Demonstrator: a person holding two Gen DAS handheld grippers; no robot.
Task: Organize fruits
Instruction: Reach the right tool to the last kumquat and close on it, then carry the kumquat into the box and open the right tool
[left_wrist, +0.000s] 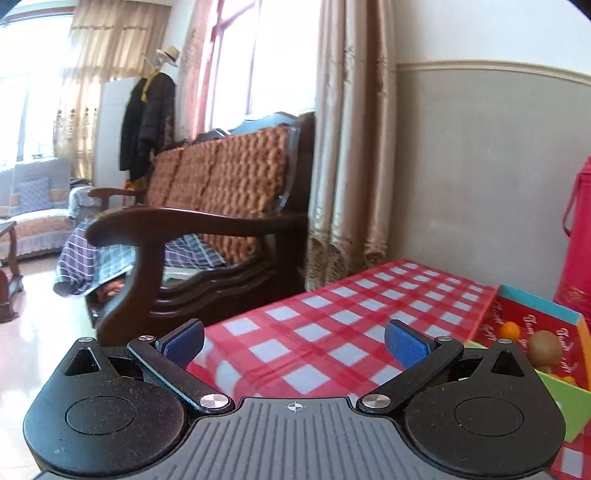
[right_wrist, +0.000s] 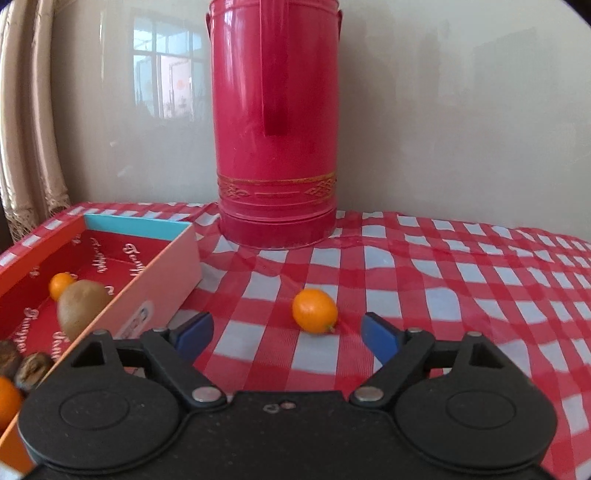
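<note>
In the right wrist view a small orange kumquat (right_wrist: 314, 311) lies on the red-checked tablecloth (right_wrist: 461, 288), just ahead of my open, empty right gripper (right_wrist: 288, 336). To the left a shallow red box (right_wrist: 173, 258) holds a brown kiwi (right_wrist: 82, 306), another kumquat (right_wrist: 61, 284), dark walnut-like pieces (right_wrist: 31, 371) and an orange fruit (right_wrist: 7, 402). In the left wrist view my left gripper (left_wrist: 293, 341) is open and empty above the tablecloth (left_wrist: 332, 317). The box (left_wrist: 535, 314) with the kiwi (left_wrist: 545, 349) and a kumquat (left_wrist: 509, 329) shows at the right.
A tall red thermos (right_wrist: 275, 122) stands against the wall behind the kumquat, and its side shows in the left wrist view (left_wrist: 578, 240). A wooden sofa (left_wrist: 207, 229) and a curtain (left_wrist: 351, 147) lie beyond the table's left edge.
</note>
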